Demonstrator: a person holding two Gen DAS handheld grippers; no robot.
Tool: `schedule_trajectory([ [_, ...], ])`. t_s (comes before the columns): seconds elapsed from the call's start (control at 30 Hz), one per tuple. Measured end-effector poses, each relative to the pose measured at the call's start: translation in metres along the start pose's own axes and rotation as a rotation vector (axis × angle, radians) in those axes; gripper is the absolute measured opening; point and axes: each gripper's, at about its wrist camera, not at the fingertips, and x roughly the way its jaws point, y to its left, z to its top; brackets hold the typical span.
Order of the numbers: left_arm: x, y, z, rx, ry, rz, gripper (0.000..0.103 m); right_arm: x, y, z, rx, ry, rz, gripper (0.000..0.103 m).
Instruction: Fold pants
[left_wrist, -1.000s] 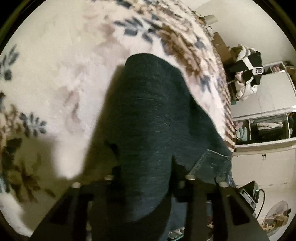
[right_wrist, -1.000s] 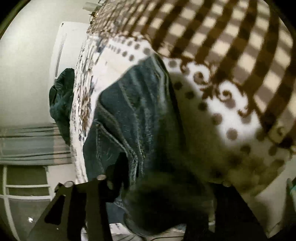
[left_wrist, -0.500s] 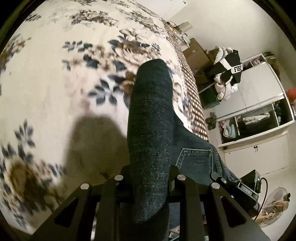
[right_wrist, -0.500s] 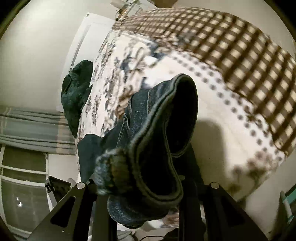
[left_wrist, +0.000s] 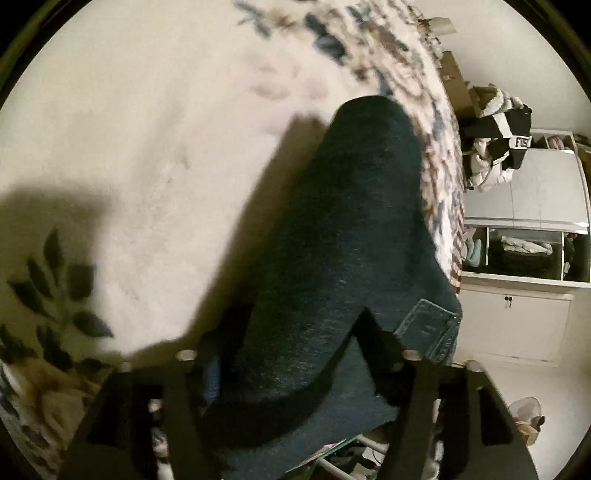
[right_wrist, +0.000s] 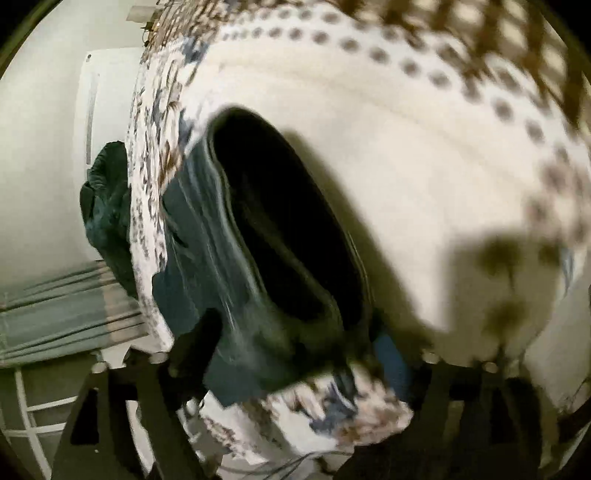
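The pants are dark blue jeans (left_wrist: 354, 236), lying on a cream floral bedspread (left_wrist: 155, 140). In the left wrist view the left gripper (left_wrist: 291, 332) stands open, its fingers spread either side of a folded leg that runs away from the camera; a back pocket (left_wrist: 432, 328) shows at the right. In the right wrist view the right gripper (right_wrist: 295, 343) is also open, its fingers apart around the jeans' waistband (right_wrist: 280, 236), which gapes open and dark inside. The picture is blurred by motion.
A dark green garment (right_wrist: 107, 206) hangs off the bed's far side by curtains. White cabinets (left_wrist: 517, 317) and a pile of black and white clothes (left_wrist: 498, 147) stand to the right of the bed. A checked blanket (right_wrist: 517, 44) covers the bed's far end.
Both grippers have opened: their fingers were closed tight on the jeans and now stand wide apart. The jeans have come down onto the bedspread and both cameras are lower.
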Motion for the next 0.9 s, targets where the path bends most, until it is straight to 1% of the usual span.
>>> schedule_trajectory([
  [0.07,0.002,0.003,0.002,-0.01,0.01,-0.019,0.065,0.014,-0.01,-0.007,0.011,0.028,0.02,0.089],
  [0.13,0.002,0.0,0.004,0.003,0.02,-0.029,0.068,0.028,-0.013,-0.012,0.004,0.036,0.069,0.089],
  [0.2,0.003,0.0,0.004,0.011,0.023,-0.035,0.07,0.039,-0.008,-0.01,-0.025,0.004,0.113,0.091],
  [0.27,0.004,0.0,0.003,0.019,0.023,-0.036,0.072,0.047,-0.004,-0.009,-0.017,-0.036,0.123,0.098],
  [0.33,0.006,0.0,0.005,0.018,0.021,-0.041,0.073,0.05,-0.001,-0.007,0.005,-0.075,0.134,0.098],
  [0.4,0.004,0.0,0.003,0.014,0.009,-0.044,0.072,0.049,0.001,-0.009,0.008,-0.11,0.136,0.094],
  [0.43,0.003,-0.001,0.001,0.02,0.0,-0.043,0.07,0.048,0.001,-0.011,0.013,-0.122,0.146,0.074],
  [0.47,0.0,-0.005,-0.002,0.035,-0.014,-0.042,0.061,0.048,0.002,-0.012,0.028,-0.125,0.153,0.066],
  [0.5,-0.003,-0.007,-0.004,0.053,-0.022,-0.04,0.042,0.047,0.004,-0.014,0.037,-0.137,0.143,0.064],
  [0.53,-0.007,-0.009,-0.006,0.066,-0.033,-0.04,0.03,0.045,0.009,-0.016,0.034,-0.151,0.131,0.06],
  [0.6,-0.019,-0.021,-0.011,0.102,-0.061,-0.037,0.023,0.039,0.026,-0.019,0.016,-0.17,0.103,0.057],
  [0.67,-0.032,-0.03,-0.015,0.119,-0.083,-0.044,0.021,0.031,0.041,-0.023,-0.002,-0.19,0.095,0.053],
  [0.77,-0.051,-0.043,-0.015,0.139,-0.117,-0.05,0.02,0.019,0.073,-0.027,-0.06,-0.208,0.091,0.051],
  [0.9,-0.093,-0.063,-0.001,0.148,-0.198,-0.085,0.019,0.014,0.118,-0.029,-0.135,-0.211,0.125,0.051],
])
